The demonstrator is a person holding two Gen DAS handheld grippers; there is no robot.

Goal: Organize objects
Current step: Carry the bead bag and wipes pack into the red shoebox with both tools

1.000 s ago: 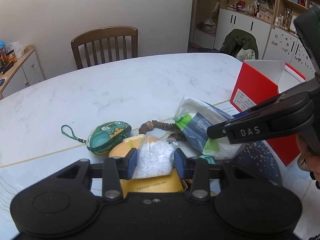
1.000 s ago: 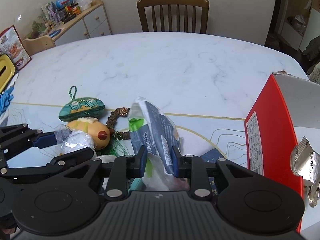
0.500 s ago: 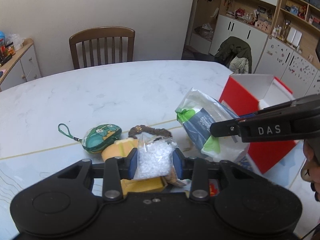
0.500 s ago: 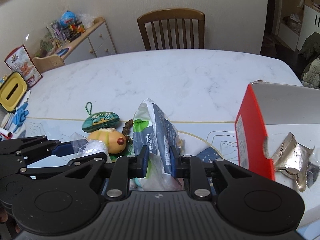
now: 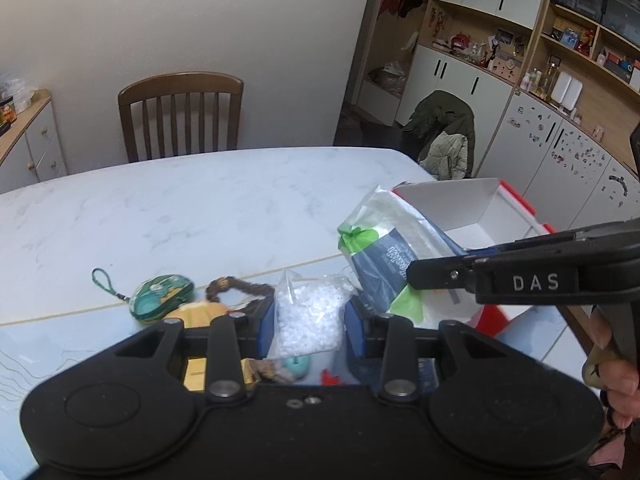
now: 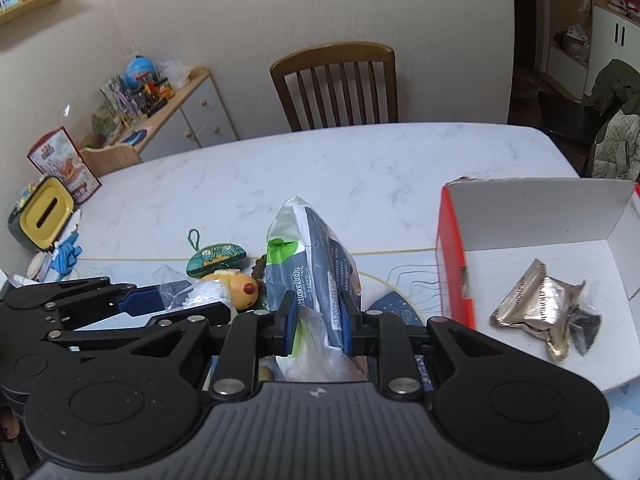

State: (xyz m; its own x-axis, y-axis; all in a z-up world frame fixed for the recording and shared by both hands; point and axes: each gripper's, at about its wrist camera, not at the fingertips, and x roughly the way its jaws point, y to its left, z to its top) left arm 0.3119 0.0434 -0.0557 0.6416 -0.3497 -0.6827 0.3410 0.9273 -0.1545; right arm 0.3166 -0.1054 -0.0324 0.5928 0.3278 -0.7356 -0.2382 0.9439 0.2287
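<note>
My left gripper (image 5: 310, 322) is shut on a clear bag of white beads (image 5: 310, 316), held above the marble table (image 5: 180, 216). My right gripper (image 6: 319, 322) is shut on a tissue pack (image 6: 310, 264) with grey, white and green wrapping, also lifted off the table. In the left wrist view the tissue pack (image 5: 394, 256) hangs to the right, in front of the open red and white box (image 5: 472, 216). The box (image 6: 532, 216) holds crumpled foil wrappers (image 6: 540, 304). The bead bag (image 6: 192, 290) shows at the left of the right wrist view.
On the table lie a green fish-print pouch (image 5: 162, 298), a brown beaded cord (image 5: 236, 286) and a yellow plush toy (image 6: 238, 282). A wooden chair (image 5: 180, 116) stands at the far side. A yellow-lidded container (image 6: 44, 212) sits at the left edge.
Both grippers have risen with their loads, the bead bag and the tissue pack. The table items now sit lower in view, and the box's inside has come into sight.
</note>
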